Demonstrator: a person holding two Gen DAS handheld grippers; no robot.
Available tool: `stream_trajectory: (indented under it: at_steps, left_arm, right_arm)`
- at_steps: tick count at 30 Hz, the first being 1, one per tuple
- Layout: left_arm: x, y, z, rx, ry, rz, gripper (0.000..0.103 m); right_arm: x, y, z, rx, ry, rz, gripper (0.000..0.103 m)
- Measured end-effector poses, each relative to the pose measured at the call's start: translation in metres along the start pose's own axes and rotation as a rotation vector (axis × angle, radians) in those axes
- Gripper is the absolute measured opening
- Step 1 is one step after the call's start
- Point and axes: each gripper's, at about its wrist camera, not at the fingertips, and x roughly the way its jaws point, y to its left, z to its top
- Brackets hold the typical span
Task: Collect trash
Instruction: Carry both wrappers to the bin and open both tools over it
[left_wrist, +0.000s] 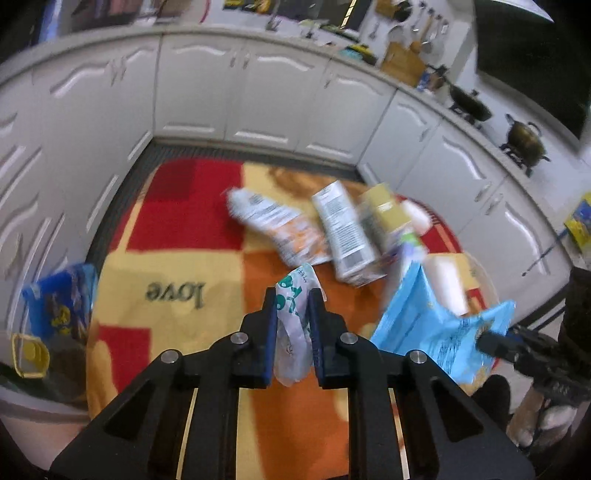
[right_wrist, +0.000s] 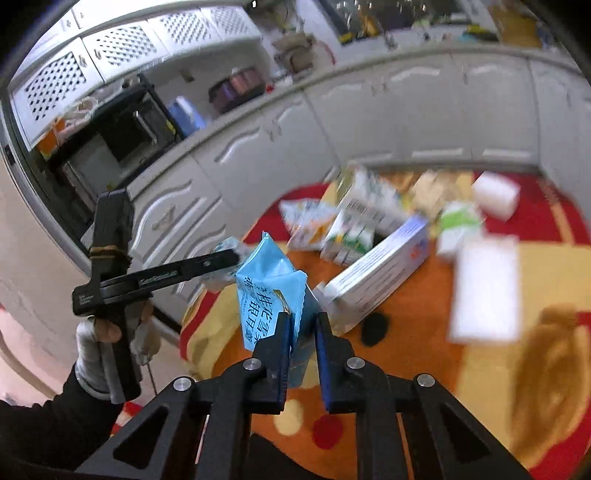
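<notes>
Both tools grip trash above the rug (left_wrist: 177, 266): the left tool (left_wrist: 291, 306) pinches a white-green wrapper (left_wrist: 295, 295), the right tool (right_wrist: 301, 332) a blue packet (right_wrist: 269, 288). Cartons and boxes (left_wrist: 343, 232) remain scattered on the rug, so most collecting is left.

Two tongs, left (left_wrist: 292, 302) and right (right_wrist: 300, 325), two held wrappers, white-green (left_wrist: 295, 306) and blue (right_wrist: 271, 291), one rug (left_wrist: 177, 258)

— What sort of room is it?
— A kitchen: white cabinet doors (left_wrist: 273, 96) run along the far side under a pale countertop (left_wrist: 436, 99).
— And the floor?
— A red, orange and yellow rug (left_wrist: 184, 258) lies near the cabinets, pots (left_wrist: 524, 138) far right.
</notes>
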Motion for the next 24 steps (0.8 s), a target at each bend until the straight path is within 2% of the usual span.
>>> stream_trajectory:
  at_steps: [5,10,15,24]
  left_arm:
    - [-0.006,-0.05,0.015,0.088,-0.029,-0.08,0.014]
    - [0.012,-0.114,0.026,0.173,-0.019,-0.158,0.014]
    - [0.033,-0.165,0.029,0.24,0.002,-0.201,0.014]
    - [0.082,-0.228,0.025,0.297,0.073,-0.237,0.014]
  right_arm:
    - [-0.051,-0.024,0.01,0.04,-0.115,-0.087,0.012]
    - [-0.106,-0.064,0.012,0.11,-0.213,-0.21,0.012]
    - [-0.141,-0.095,0.01,0.142,-0.264,-0.325,0.012]
    - [-0.18,-0.149,0.008,0.222,-0.318,-0.436,0.012]
